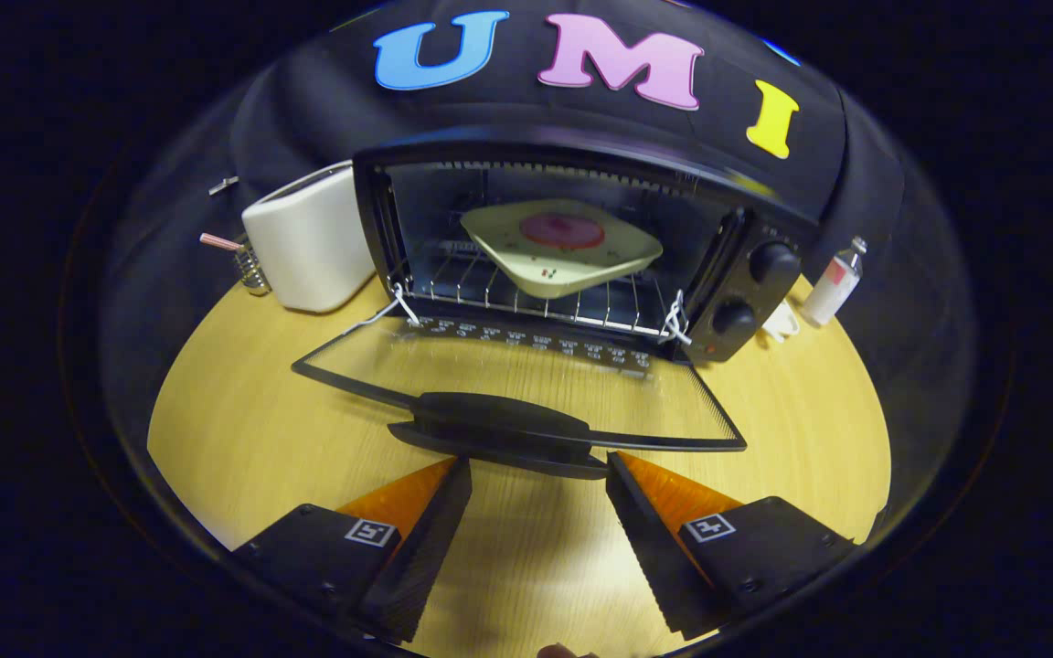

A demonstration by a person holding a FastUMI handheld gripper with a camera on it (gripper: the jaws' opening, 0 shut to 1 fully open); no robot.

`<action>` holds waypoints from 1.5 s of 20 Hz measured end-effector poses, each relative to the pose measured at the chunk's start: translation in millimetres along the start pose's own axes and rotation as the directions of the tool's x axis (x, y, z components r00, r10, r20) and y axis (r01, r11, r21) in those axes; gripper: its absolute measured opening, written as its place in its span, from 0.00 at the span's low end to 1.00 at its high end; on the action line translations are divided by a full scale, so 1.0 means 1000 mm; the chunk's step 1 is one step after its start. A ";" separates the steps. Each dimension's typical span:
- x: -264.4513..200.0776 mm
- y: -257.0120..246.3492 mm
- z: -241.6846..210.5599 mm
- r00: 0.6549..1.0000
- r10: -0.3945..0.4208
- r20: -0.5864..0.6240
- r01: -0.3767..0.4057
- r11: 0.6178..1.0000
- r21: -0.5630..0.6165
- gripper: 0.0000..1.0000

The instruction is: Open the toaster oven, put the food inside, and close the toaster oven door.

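Observation:
A black toaster oven (581, 174) stands at the back of the wooden table with its glass door (526, 379) folded down flat toward me. Inside, on the wire rack (526, 297), rests a pale square plate (563, 251) carrying a round reddish slice of food (563, 230). The door's black handle (499, 425) lies just ahead of my fingertips. My gripper (537, 480) is open, its fingers spread wide with nothing between them, a little short of the handle.
A white toaster (307, 242) stands left of the oven, with a small metal spring clip (248, 265) beside it. Right of the oven are a white cup (781, 322) and a small white bottle (833, 283). Two black knobs (750, 288) sit on the oven's right panel.

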State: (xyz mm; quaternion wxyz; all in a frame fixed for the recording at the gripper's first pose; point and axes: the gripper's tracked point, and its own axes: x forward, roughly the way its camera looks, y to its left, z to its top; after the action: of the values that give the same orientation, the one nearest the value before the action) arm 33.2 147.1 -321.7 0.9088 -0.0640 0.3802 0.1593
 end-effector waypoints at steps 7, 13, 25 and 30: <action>-0.022 -0.011 0.096 0.985 -0.001 0.171 -0.009 0.998 0.059 0.98; -0.068 -0.031 0.156 0.941 -0.001 0.337 -0.034 0.995 0.099 0.98; -0.219 -0.132 0.158 0.790 -0.176 0.588 0.102 0.982 0.158 0.97; -0.225 -0.155 0.115 0.813 -0.238 0.532 0.117 0.961 0.250 0.97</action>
State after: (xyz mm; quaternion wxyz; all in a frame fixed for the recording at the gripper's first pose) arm 14.0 -25.2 -82.0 0.9924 0.0439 0.1056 0.0450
